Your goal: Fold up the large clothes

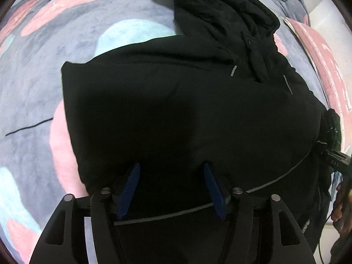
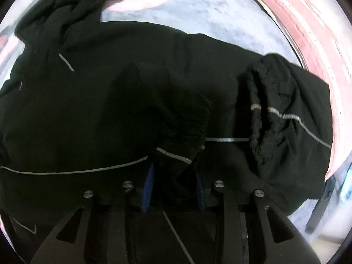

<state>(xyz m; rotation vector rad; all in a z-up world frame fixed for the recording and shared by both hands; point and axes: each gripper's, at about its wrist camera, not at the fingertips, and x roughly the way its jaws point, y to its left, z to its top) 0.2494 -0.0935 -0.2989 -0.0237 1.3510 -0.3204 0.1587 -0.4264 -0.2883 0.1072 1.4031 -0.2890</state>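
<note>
The black jacket (image 1: 176, 110) lies spread on the patterned blanket (image 1: 33, 88), the left gripper (image 1: 171, 187) gaping empty over its hem while the right gripper (image 2: 173, 187) pinches a bunched cuff, so 1-sided lifting could skew the fold.

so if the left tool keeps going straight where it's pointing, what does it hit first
Most likely the black fabric jacket spread on the grey and pink rug; the left tool points down at it, though how close is unclear.

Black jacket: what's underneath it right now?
The black jacket lies on a grey blanket with pink and pale blue patches. Whatever sits beneath its middle is covered.
</note>
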